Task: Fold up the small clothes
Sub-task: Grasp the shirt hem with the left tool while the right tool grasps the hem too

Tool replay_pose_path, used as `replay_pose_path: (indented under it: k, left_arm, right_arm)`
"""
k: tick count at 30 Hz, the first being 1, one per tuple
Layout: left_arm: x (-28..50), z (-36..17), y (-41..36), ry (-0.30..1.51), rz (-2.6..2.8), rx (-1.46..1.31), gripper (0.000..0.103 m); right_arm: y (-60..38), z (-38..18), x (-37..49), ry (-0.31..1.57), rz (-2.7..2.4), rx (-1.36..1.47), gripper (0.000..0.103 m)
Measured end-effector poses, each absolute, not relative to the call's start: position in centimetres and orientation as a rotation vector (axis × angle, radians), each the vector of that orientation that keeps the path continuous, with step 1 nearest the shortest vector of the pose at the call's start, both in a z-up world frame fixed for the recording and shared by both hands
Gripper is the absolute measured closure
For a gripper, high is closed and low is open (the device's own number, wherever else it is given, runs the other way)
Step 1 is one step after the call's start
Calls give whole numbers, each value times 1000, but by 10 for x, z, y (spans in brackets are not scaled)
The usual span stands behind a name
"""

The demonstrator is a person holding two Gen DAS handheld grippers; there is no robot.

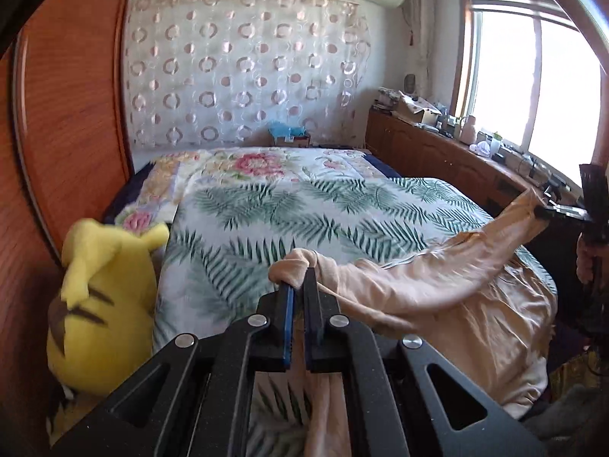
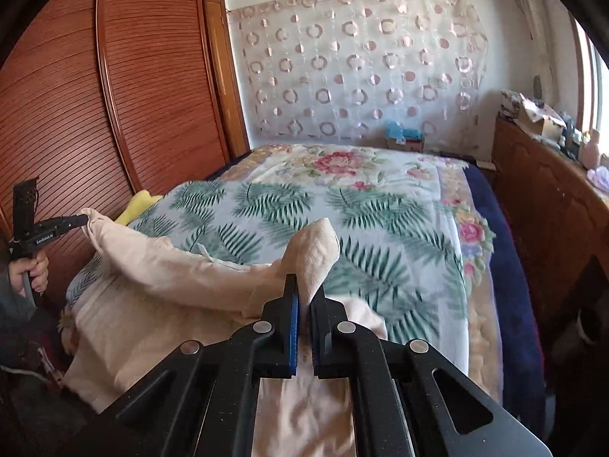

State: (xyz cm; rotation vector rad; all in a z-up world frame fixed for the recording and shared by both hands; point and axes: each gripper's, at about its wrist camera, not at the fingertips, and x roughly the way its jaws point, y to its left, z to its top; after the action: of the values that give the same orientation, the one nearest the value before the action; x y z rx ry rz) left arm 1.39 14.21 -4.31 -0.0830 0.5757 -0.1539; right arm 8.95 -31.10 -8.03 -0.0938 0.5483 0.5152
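Bed (image 2: pixel 380 205) beyond lifted cloth (image 2: pixel 171 266) (wardrobe left)

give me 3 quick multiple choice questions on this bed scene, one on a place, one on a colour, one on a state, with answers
1. Where is the plush toy?
A. beside the bed, by the wardrobe
B. on the windowsill
C. under the garment

2. What colour is the garment?
A. navy
B. pale peach
C. green

3. How are the tools?
A. both open
B. one open
C. both shut on the garment

Answers:
1 A, it sits between bed edge and wardrobe.
2 B, peach fabric throughout.
3 C, left tool and right tool each pinch a corner.
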Motion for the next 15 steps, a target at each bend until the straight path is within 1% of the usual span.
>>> replay_pose_path:
  k: [4, 11, 13, 15]
  left_arm:
    - [-16, -49, 146, 596, -144, -88, 98]
    - [-52, -44, 138, 648, -156, -41, 98]
    - [-53, -45, 137, 660, -169, -45, 98]
    - [-51, -48, 136, 671, -184, -41, 91]
  right_arm:
    - [-331, -88, 54, 599, 522, -83, 98]
    - [-333, -68, 15, 635, 520, -134, 98]
    - [-331, -71, 12, 676, 528, -126, 98]
    - [-332, -76, 13, 693, 526, -124, 98]
